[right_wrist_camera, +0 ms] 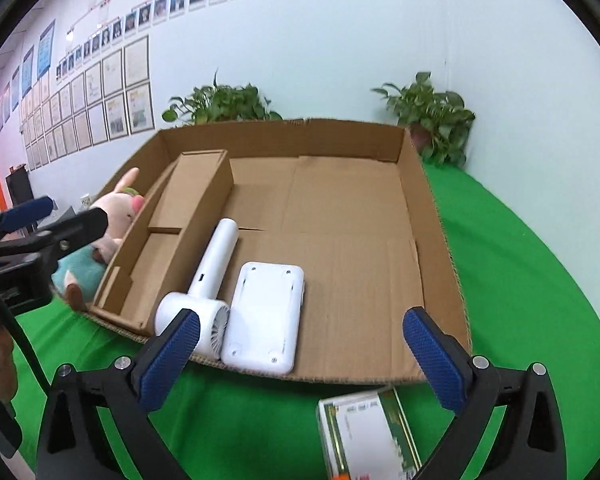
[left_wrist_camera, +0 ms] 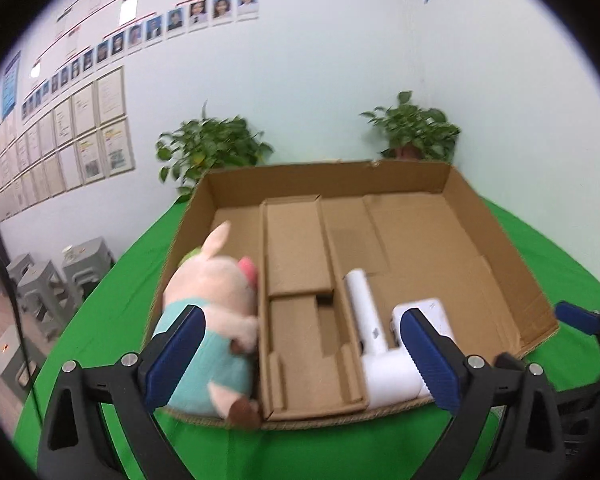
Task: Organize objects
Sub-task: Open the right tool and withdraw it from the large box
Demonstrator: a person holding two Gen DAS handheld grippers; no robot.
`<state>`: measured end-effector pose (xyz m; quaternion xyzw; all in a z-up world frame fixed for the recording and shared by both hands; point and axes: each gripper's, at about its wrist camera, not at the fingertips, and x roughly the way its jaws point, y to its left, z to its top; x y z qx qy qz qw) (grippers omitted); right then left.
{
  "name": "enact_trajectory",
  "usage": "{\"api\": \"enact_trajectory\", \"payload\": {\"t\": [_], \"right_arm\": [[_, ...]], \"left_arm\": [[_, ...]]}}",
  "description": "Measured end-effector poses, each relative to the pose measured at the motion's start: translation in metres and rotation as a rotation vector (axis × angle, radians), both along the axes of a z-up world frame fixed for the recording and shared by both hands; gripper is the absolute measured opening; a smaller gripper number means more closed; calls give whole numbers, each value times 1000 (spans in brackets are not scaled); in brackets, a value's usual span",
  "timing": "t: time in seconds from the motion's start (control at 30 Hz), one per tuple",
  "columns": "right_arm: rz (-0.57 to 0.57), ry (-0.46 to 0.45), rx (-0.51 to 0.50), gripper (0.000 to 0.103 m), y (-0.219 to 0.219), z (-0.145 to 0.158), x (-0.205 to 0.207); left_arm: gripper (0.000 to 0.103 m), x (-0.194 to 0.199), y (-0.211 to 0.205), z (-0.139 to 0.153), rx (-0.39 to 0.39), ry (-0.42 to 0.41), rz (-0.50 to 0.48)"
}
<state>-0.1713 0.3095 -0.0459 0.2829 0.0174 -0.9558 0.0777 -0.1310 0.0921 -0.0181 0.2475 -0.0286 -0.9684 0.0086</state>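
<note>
Shallow cardboard box [right_wrist_camera: 340, 216] sat on the green counter [right_wrist_camera: 520, 260], plush pig [left_wrist_camera: 208, 316] in its left compartment, white hair dryer [right_wrist_camera: 212, 268] beside white device [right_wrist_camera: 266, 316] at near edge, green-and-white box [right_wrist_camera: 368, 432] on counter nearer, left tool [left_wrist_camera: 300, 356] spread apart, empty, right tool [right_wrist_camera: 300, 356] spread apart, empty.

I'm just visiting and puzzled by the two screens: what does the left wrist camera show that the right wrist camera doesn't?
Only the left wrist view shows grey plastic stools on the floor at its left edge.

Only the right wrist view shows a green-and-white rectangular packet lying on the green cloth outside the box, near the open right gripper.

Both show the shallow brown cardboard box, the pink plush pig in a teal shirt, the white handheld fan, the flat white rectangular device, and the open left gripper.
</note>
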Motion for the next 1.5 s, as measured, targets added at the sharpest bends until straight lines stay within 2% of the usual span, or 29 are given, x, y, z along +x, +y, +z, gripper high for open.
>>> {"api": "enact_trajectory", "payload": {"t": [0.2,0.27,0.3,0.33,0.37,0.4,0.43,0.5,0.53,0.57,0.6,0.63,0.67,0.73,1.0,1.37,1.5], "right_arm": [[37,-15,-45,101,-1,-5,22],[55,-28,-74,78,2,-8,26],[64,-39,-79,46,0,-9,26],[71,-54,-69,21,-2,-12,26],[77,-61,-61,15,-4,-14,26],[86,-60,-65,14,-7,-15,27],[88,-57,-65,14,-8,-15,29],[92,-42,-63,15,-11,-13,34],[88,-26,-56,26,-12,-11,36],[83,-16,-46,38,-13,-9,38],[86,-8,-46,80,-13,-8,39],[87,21,-66,102,-10,-6,44],[84,42,-78,102,-8,-4,47],[70,48,-79,102,-6,-2,47],[49,38,-100,102,-1,-4,51],[75,38,-115,102,-3,-4,57],[80,33,-117,103,-4,-5,57]], "left_arm": [[98,14,-6,-15,24,-20,32],[96,18,-6,-17,17,-18,27],[82,22,-5,-18,10,-15,20],[66,22,-3,-19,2,-19,11],[21,21,-2,-22,-1,-37,-6],[4,19,-2,-24,11,-71,-21],[4,19,-3,-27,27,-89,-24],[4,20,-5,-29,36,-92,-11],[4,21,-5,-29,29,-88,3],[15,22,-5,-28,20,-86,22],[50,22,-4,-28,7,-87,46],[71,23,-5,-27,0,-81,65],[92,26,-6,-25,2,-60,79],[92,34,-9,-22,24,-7,84],[92,34,-8,-23,17,-39,83],[92,36,-3,-19,3,-31,76],[92,36,0,-19,-28,-22,87]]}}
